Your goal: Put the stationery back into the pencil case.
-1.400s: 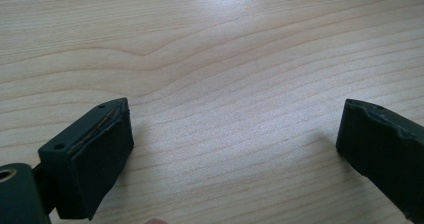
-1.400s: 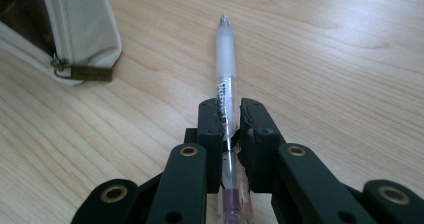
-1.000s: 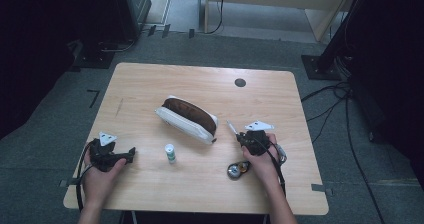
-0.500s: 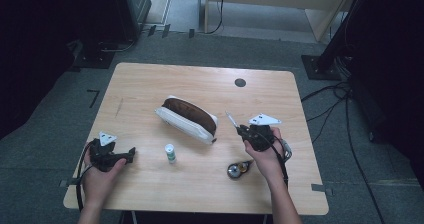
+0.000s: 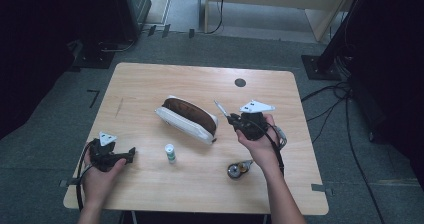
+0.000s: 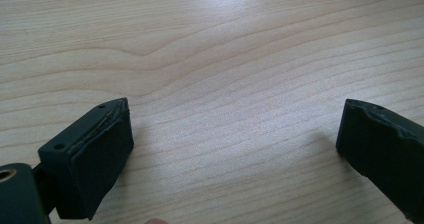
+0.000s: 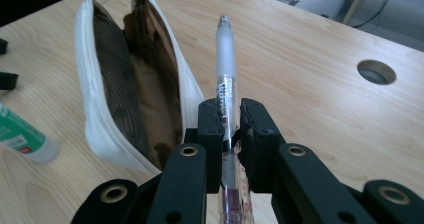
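Note:
A white pencil case (image 5: 189, 118) with a brown lining lies unzipped in the middle of the table; it also lies at the left of the right gripper view as the case (image 7: 125, 84). My right gripper (image 5: 233, 120) is shut on a clear pen (image 7: 225, 84), held above the table just right of the case, its tip (image 5: 217, 104) pointing away from me. The left gripper (image 5: 131, 154) rests at the table's front left, open, with bare wood between its fingers (image 6: 95, 154).
A small white glue stick (image 5: 170, 153) with a green label stands in front of the case, seen as the stick (image 7: 22, 136) lying at the left. A small round metal object (image 5: 239, 169) sits near the right forearm. A cable hole (image 5: 240, 82) marks the far table.
My right gripper has risen from the table with the pen and drifted away from me, toward the case's right end. The left gripper has stayed put.

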`<state>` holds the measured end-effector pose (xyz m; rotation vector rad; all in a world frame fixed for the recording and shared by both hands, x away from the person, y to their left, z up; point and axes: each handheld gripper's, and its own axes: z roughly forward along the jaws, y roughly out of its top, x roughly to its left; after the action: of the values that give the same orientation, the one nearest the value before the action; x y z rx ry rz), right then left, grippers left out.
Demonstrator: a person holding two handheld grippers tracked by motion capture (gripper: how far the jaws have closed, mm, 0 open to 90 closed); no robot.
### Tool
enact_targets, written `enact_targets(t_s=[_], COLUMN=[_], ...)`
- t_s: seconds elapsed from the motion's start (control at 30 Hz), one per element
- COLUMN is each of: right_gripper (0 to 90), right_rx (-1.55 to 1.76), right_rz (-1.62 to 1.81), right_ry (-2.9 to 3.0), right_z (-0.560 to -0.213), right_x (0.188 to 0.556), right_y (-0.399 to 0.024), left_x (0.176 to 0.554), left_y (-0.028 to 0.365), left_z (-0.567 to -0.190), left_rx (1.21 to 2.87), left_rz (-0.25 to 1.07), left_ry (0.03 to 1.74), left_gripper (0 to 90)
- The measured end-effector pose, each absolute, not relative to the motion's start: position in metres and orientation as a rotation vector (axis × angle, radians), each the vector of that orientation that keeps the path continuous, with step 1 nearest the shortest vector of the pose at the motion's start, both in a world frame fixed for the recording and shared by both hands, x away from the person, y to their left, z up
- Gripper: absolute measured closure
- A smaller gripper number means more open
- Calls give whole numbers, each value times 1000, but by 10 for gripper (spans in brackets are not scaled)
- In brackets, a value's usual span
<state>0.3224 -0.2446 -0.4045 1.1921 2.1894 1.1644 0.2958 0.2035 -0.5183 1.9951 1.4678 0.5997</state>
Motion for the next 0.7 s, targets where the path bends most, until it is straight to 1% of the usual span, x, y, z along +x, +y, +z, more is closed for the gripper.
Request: enact_targets(t_s=[0.37,0.7], right_gripper=[804,804], right_rx=[1124,1075], right_rz=[1218,1262], right_ry=[2228,2292], right_z=[-393,-399], right_x=[337,351], right_y=[-217,-192], left_x=[296,296], left_y=[204,204], left_z=[-518,-518], left_rx=[1995,1996], left_rz=[600,600], left_ry=[1468,1468], left_gripper=[18,18])
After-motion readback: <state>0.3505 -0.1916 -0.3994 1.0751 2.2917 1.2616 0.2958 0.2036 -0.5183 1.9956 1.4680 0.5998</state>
